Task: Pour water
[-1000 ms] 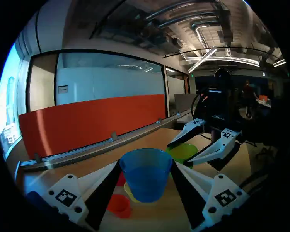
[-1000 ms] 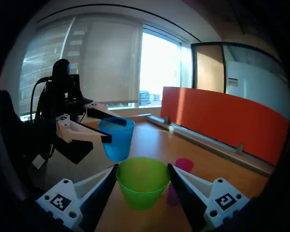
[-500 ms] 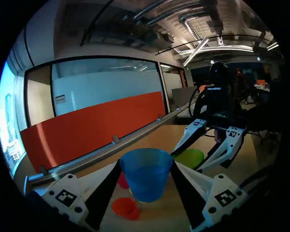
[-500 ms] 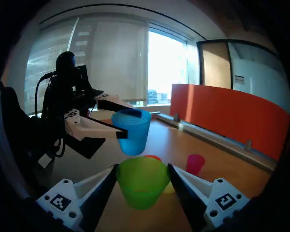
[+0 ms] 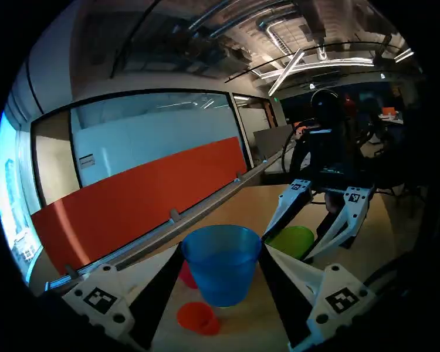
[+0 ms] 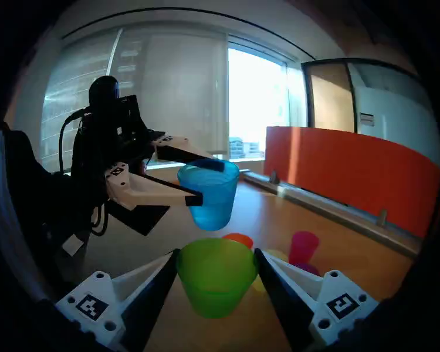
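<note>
A long wooden tabletop [image 6: 331, 246] runs beside an orange partition [image 5: 138, 199], with a bright window [image 6: 255, 111] at the far end of the office. Both cups are held up off this surface. The left gripper [image 5: 221, 249] is clamped on the blue cup [image 5: 221, 264], one finger pressing each side just under the rim. The cup stands upright and seems to hold water, though the level is hard to read. The right gripper [image 6: 216, 255] is closed the same way on the green cup [image 6: 215, 284], also upright, with its mouth open upward.

In the right gripper view the blue cup hangs higher than the green one and a little beyond it, near but not touching. Pouring appears not to have begun.

The main risk is misalignment. If the blue cup tips before its lip is over the green mouth, water would fall onto the tabletop. It could also land in the small orange cup [image 5: 198, 317] and pink cup [image 6: 303, 246] standing below. Tipping too quickly could throw the stream past the far rim. Both cups are smooth and tapered, so one could slip or turn between the fingers as its weight shifts. A knock between the two rims would jolt both holds.
</note>
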`<control>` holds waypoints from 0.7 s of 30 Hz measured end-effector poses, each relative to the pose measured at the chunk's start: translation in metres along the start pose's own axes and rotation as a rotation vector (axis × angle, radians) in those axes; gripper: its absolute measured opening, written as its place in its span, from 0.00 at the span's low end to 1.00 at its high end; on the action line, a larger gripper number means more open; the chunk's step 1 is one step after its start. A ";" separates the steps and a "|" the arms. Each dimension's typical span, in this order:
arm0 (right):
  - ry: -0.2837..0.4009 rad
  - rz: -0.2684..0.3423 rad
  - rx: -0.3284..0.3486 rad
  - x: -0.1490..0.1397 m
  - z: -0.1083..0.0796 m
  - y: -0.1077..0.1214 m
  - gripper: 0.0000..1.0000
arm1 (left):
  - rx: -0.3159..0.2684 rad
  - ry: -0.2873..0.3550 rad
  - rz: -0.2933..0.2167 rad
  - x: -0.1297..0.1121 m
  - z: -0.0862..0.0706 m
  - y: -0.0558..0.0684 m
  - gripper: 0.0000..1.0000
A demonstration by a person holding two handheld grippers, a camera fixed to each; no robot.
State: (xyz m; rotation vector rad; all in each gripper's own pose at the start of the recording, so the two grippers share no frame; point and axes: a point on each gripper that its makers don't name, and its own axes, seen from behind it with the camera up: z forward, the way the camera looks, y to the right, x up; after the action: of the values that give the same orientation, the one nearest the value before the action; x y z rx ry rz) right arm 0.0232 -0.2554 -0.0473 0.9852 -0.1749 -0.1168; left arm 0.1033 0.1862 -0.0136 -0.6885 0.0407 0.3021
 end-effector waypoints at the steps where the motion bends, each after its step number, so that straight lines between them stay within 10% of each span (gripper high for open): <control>1: -0.001 -0.001 0.001 0.000 0.000 0.000 0.95 | -0.001 0.000 0.008 0.000 0.000 0.001 0.88; 21: 0.009 0.014 0.024 -0.008 0.004 -0.011 0.95 | -0.011 -0.022 0.176 0.004 0.002 0.011 0.88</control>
State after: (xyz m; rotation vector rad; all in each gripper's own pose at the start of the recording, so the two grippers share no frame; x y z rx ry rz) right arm 0.0145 -0.2636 -0.0549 1.0083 -0.1751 -0.0974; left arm 0.1036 0.1965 -0.0199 -0.6937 0.0786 0.4789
